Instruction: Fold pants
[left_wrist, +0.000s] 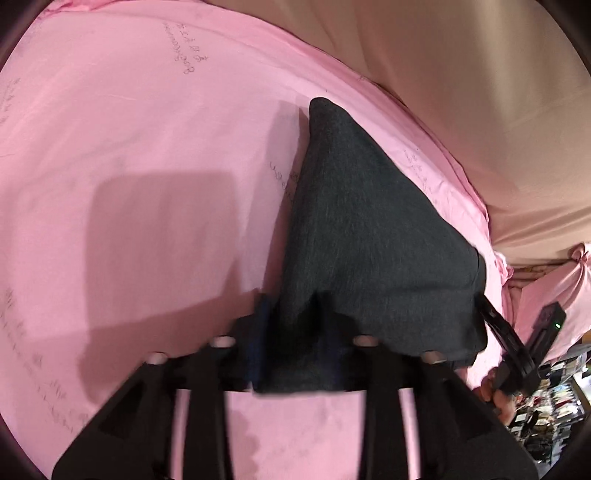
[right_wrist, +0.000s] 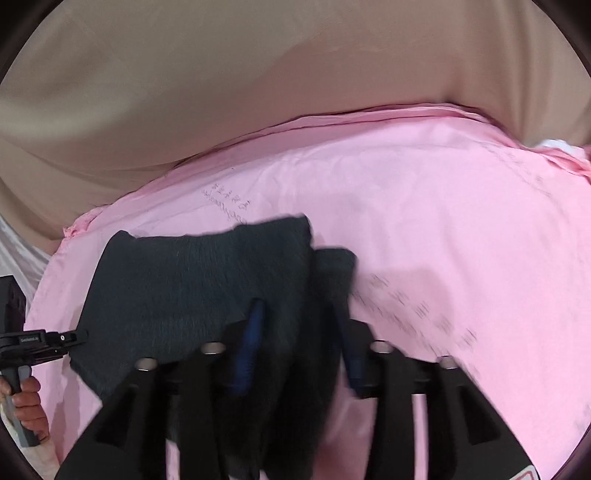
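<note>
Left gripper (left_wrist: 295, 325): fingers clamped on a hem of the dark pants (left_wrist: 362, 229), fabric bunched between them and lifted off the pink sheet (left_wrist: 129, 147). From there, pants stretched toward 12 o'clock, narrowing to a corner that rests on the sheet. At 4 o'clock in the left view, right gripper (left_wrist: 484, 299) gripping the opposite corner (tips buried in cloth). In the right view, right gripper (right_wrist: 299, 332) with blue pads set narrowly apart, a thick fold of pants (right_wrist: 192, 288) pinched between. Left gripper (right_wrist: 79, 338) at 9 o'clock, touching the cloth's edge. Farther, pink sheet (right_wrist: 443, 229); beyond, beige fabric (right_wrist: 258, 74).
</note>
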